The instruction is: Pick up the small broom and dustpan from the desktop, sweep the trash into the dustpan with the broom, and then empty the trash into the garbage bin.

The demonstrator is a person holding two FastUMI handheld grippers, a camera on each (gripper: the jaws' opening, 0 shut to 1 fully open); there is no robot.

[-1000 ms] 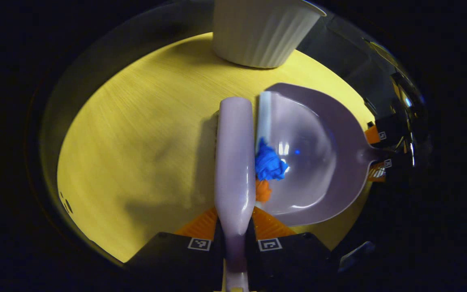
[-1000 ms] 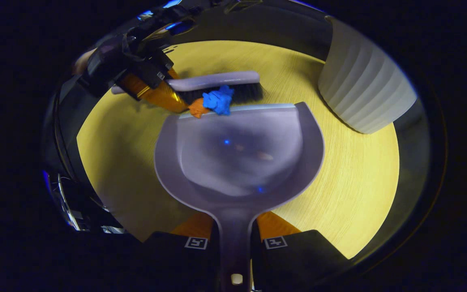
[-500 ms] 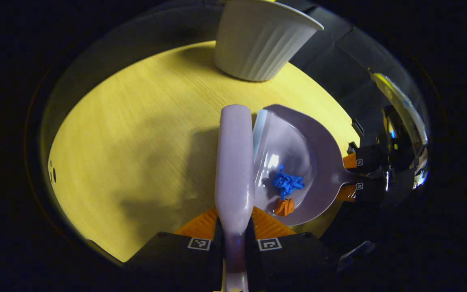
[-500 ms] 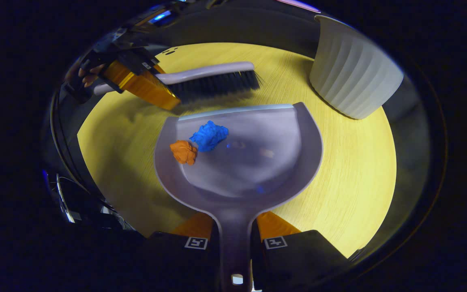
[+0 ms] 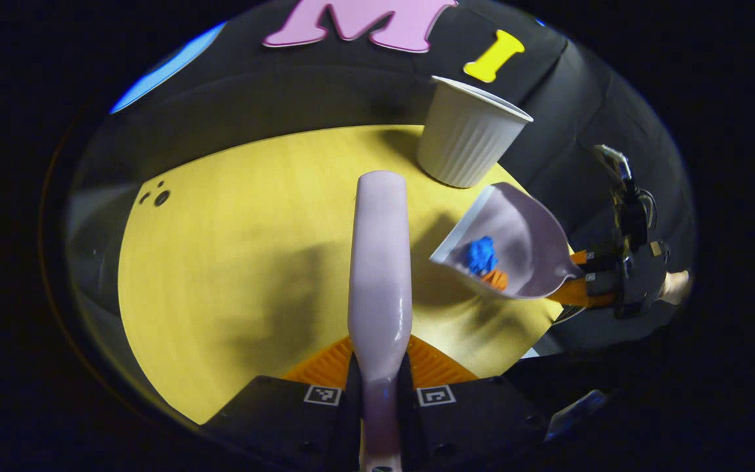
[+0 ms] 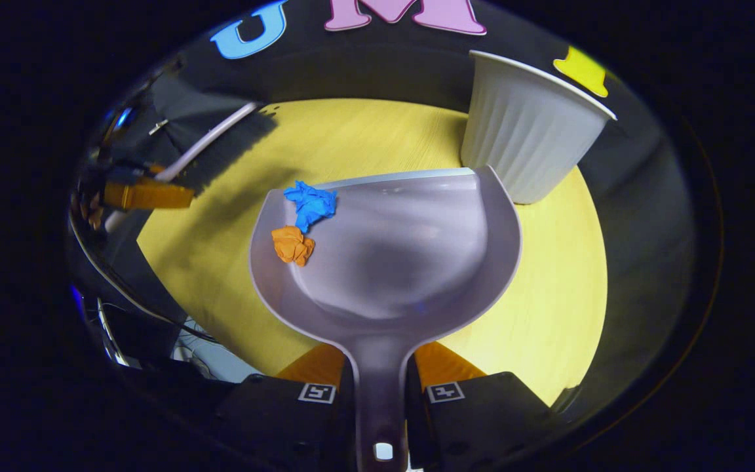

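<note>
My left gripper (image 5: pixel 379 367) is shut on the handle of the lilac broom (image 5: pixel 380 262), which hangs above the yellow table (image 5: pixel 233 249). My right gripper (image 6: pixel 379 373) is shut on the handle of the lilac dustpan (image 6: pixel 404 255), held off the table and tilted. A blue paper wad (image 6: pixel 310 202) and an orange wad (image 6: pixel 291 244) lie at the pan's left side. In the left gripper view the dustpan (image 5: pixel 522 246) hangs at the right with the blue wad (image 5: pixel 482 253) inside. The white ribbed bin (image 6: pixel 528 131) stands just beyond the pan; its inside is hidden.
The bin (image 5: pixel 466 141) stands at the table's far right edge. Small dark holes (image 5: pixel 158 195) mark the tabletop's far left. The broom (image 6: pixel 200 147) and the other gripper's orange fingers (image 6: pixel 148 195) are at the left of the right gripper view.
The dustpan has lifted off the table with both wads inside and now tilts. The broom has risen and pulled away from the pan. Both views now look more level toward the bin.
</note>
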